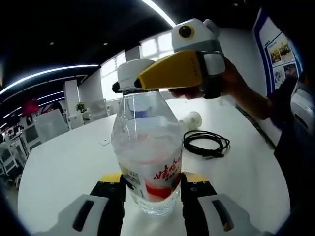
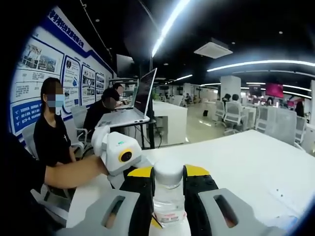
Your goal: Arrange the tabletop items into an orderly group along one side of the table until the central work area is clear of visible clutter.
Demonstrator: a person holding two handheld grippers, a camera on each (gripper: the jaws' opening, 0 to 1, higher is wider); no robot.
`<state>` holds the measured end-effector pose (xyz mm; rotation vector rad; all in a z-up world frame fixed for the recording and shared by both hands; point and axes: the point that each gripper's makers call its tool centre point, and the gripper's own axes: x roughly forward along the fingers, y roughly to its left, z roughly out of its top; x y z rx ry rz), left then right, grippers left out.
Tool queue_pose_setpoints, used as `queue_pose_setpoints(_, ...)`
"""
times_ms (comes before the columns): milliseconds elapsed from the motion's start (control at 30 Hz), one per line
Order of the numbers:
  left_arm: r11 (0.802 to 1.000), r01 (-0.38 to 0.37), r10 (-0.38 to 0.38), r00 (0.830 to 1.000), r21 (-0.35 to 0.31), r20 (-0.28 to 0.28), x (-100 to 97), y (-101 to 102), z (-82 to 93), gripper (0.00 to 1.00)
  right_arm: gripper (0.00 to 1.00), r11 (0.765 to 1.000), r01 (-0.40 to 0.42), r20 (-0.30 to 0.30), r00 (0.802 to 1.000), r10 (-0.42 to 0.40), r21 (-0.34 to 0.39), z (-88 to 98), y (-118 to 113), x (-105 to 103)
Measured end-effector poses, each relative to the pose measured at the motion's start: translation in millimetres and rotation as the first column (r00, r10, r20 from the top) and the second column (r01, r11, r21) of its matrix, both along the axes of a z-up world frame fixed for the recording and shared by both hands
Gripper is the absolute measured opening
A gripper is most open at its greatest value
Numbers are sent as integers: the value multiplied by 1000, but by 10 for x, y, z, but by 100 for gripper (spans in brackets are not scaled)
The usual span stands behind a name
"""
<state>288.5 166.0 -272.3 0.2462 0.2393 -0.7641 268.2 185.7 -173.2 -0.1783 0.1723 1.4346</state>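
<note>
- Left gripper in the left gripper view: its two black jaws w/ yellow tips stand on both sides of the lower body of a clear plastic bottle, touching it, so the claw is closed on the bottle.
- The bottle stands upright on the white round table, near the front edge; label is white and red w/ red characters.
- Right gripper in the same view comes in from the right at the top of the bottle; its yellow jaw lies across the white cap. A hand holds it.
- Behind the bottle, to the right: a small white object, cannot tell what it is, and a coiled black cable flat on the table, near each other.
- Right gripper view: right gripper has the white cap between its yellow-tipped jaws, narrow, gripping at the bottle neck.
- Left gripper shows at left, held by a hand.
- Far behind: a laptop on a stand, people sitting.
</note>
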Motion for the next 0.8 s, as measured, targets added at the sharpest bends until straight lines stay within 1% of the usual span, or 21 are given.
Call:
queue_pose_setpoints(67,1000,-4,4,1000,0,-6,11,19,-20,43,19,1000,1,-9,1000,-1,1,-22,14,13)
queue_pose_setpoints(167,1000,-5,5,1000,-1,-11,8,30,-36,43,19,1000,-2,-5,1000,2,7,-27,27,5)
queue_pose_setpoints(367,1000,-1,1,1000,-9,1,4,8,-29,43,19,1000,-5,3,1000,5,-1,-22,21,-5)
queue_pose_setpoints(800,1000,-2,2,1000,-13,2,-3,8,-27,43,20,1000,-3,5,1000,3,0,-25,20,-6)
